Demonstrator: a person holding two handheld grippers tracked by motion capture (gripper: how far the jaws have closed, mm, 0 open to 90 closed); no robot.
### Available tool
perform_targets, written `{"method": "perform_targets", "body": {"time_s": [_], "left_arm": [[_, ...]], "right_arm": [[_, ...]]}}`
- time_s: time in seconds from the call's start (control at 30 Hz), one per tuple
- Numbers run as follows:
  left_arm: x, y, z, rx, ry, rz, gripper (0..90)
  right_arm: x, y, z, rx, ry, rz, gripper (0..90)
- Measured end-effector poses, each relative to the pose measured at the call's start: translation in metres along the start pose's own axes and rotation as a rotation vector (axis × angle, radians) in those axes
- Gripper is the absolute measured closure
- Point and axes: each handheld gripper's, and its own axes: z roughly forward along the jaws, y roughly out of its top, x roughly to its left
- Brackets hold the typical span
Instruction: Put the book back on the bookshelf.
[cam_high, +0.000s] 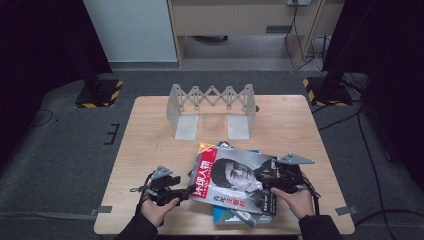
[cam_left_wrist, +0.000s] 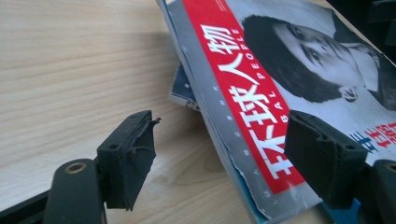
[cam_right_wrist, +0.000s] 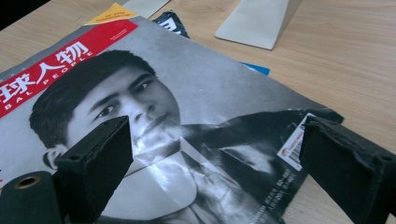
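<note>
- Holding my left hand-held gripper (cam_high: 176, 196) low at the left edge of the magazine (cam_high: 235, 181), I have its jaws spread wide; no pad presses on anything.
- Seen in the left gripper view, one pad (cam_left_wrist: 128, 158) hangs over bare table (cam_left_wrist: 70, 84) and the other pad (cam_left_wrist: 322, 158) sits above the red title strip (cam_left_wrist: 243, 112), so the magazine's spine edge lies between the jaws.
- My right hand-held gripper (cam_high: 267, 179) is at the magazine's right side, jaws also wide apart and gripping nothing.
- From the right gripper view, its left pad (cam_right_wrist: 100, 163) hovers over the cover portrait, and its right pad (cam_right_wrist: 345, 163) stands just past the corner with the barcode label (cam_right_wrist: 292, 147).
- My hands (cam_high: 156, 210) come in from the near edge of the table, one on each hand-held gripper.
- The magazine lies face up and skewed at the near middle of the table, on top of a few other books (cam_high: 235, 216) whose blue and dark edges stick out below it and at its far corner.
- An orange corner (cam_right_wrist: 111, 13) of one peeks out at the far side.
- Farther back stands a grey folding rack (cam_high: 211, 107), upright with two flat feet, well apart from the stack.
- Beyond the table are grey floor, a pale cabinet and dark curtains.
</note>
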Motion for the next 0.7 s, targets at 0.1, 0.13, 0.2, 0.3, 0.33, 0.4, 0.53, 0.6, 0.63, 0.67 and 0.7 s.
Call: {"method": "perform_targets", "body": {"time_s": [0.1, 0.13, 0.2, 0.3, 0.33, 0.4, 0.53, 0.6, 0.63, 0.67, 0.7], "left_arm": [[-0.001, -0.001, 0.002, 0.012, -0.013, -0.007, 23.8], [-0.001, -0.001, 0.003, 0.016, -0.014, -0.009, 24.1], [-0.002, -0.002, 0.005, 0.024, -0.014, -0.003, 24.8], [-0.003, -0.004, 0.007, 0.037, -0.028, -0.004, 25.0], [-0.003, -0.004, 0.008, 0.042, -0.029, -0.003, 25.0], [-0.003, -0.005, 0.01, 0.049, -0.045, -0.02, 24.8], [-0.002, -0.006, 0.012, 0.068, -0.081, -0.045, 23.9], [-0.001, -0.007, 0.015, 0.076, -0.107, -0.063, 23.8], [-0.001, -0.007, 0.016, 0.079, -0.121, -0.07, 23.7], [-0.001, -0.007, 0.017, 0.081, -0.127, -0.074, 23.7], [0.0, -0.007, 0.019, 0.086, -0.149, -0.083, 23.8]], "right_arm": [[0.002, -0.001, 0.002, 0.008, 0.007, 0.0, 9.5], [0.003, -0.001, 0.003, 0.009, 0.009, -0.004, 9.5], [0.003, -0.002, 0.004, 0.015, 0.012, -0.011, 9.5], [0.004, -0.004, 0.007, 0.023, 0.013, -0.014, 9.5], [0.004, -0.004, 0.007, 0.023, 0.013, -0.014, 9.5], [0.005, -0.005, 0.008, 0.029, 0.011, -0.015, 9.4], [0.007, -0.007, 0.012, 0.043, 0.015, -0.026, 9.5], [0.008, -0.007, 0.012, 0.045, 0.016, -0.024, 9.4], [0.007, -0.008, 0.013, 0.045, 0.015, -0.032, 9.4], [0.008, -0.008, 0.013, 0.047, 0.017, -0.027, 9.3], [0.009, -0.008, 0.014, 0.046, 0.015, -0.034, 9.0]]}}
